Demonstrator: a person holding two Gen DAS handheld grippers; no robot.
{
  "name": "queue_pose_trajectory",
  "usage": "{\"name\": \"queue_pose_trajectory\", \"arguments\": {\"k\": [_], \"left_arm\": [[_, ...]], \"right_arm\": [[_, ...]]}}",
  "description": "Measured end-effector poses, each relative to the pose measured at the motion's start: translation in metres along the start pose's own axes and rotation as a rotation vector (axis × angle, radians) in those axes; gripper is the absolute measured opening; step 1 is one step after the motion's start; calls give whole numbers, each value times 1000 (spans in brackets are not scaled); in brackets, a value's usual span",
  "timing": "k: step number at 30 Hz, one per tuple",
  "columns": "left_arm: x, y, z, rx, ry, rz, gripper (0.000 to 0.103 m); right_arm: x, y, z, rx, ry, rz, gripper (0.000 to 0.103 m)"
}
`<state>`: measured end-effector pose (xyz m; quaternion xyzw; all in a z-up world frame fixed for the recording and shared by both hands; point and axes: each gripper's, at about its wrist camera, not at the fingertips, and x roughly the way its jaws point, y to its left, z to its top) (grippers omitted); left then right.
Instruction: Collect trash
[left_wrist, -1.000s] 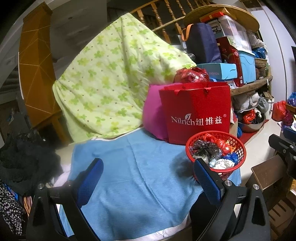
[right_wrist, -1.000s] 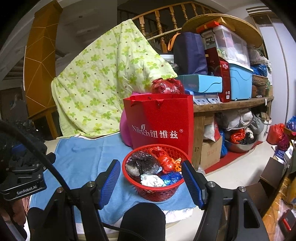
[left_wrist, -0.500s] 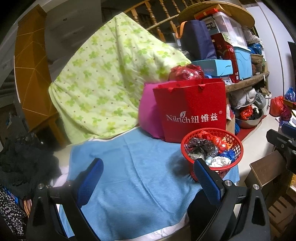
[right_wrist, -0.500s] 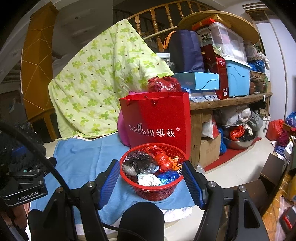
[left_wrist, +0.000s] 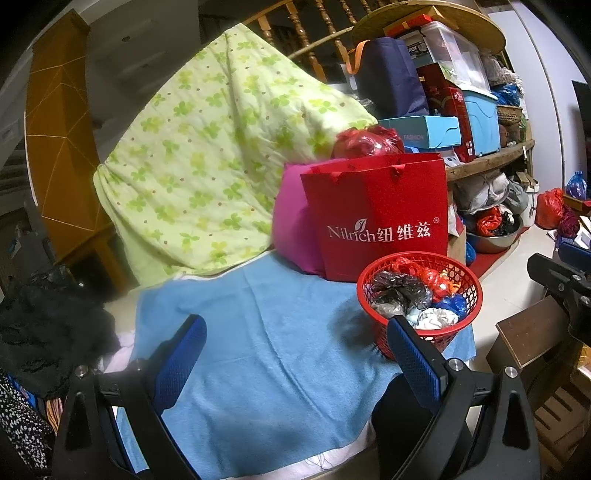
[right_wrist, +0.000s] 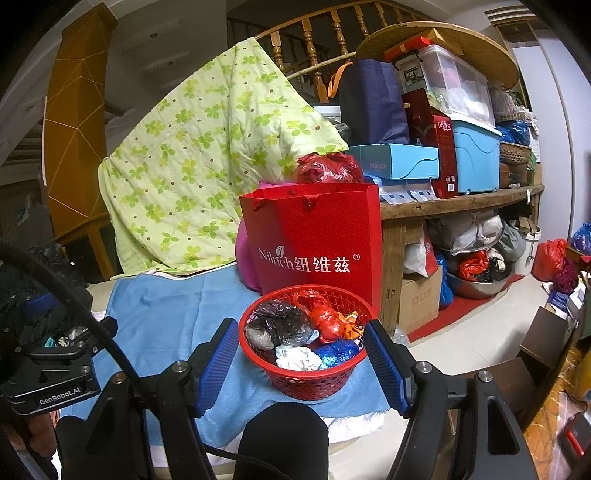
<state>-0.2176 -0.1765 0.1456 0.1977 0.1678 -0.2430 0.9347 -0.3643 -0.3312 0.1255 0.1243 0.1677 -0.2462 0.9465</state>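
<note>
Left wrist view: the round red plastic mesh basket (left_wrist: 419, 295) of crumpled bags now sits slightly lower and further left in the right half of the frame than a second ago, as does the red paper gift bag (left_wrist: 380, 218). Right wrist view: the same basket (right_wrist: 306, 343) appears fractionally left of its earlier position. No object displaced on the blue cloth (left_wrist: 266, 343).

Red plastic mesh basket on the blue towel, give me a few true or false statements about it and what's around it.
1. The red plastic mesh basket holds crumpled plastic bags. True.
2. The red paper gift bag lies flat on the blue towel. False: it stands upright behind the basket.
3. The right gripper is open, its pads either side of the basket. True.
4. The left gripper clamps the basket. False: it is open and holds nothing.
5. The green clover-print quilt covers the basket. False: it hangs well behind.
</note>
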Motion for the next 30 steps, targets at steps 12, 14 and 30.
{"name": "queue_pose_trajectory", "arguments": {"k": [12, 14, 30], "left_arm": [[-1, -3, -1, 7, 2, -8, 98], [-1, -3, -1, 6, 3, -10, 98], [16, 11, -4, -24, -1, -49, 98]], "right_arm": [[0, 0, 0, -1, 0, 0, 74], [0, 0, -1, 1, 1, -1, 73], [16, 5, -4, 0, 25, -4, 74]]}}
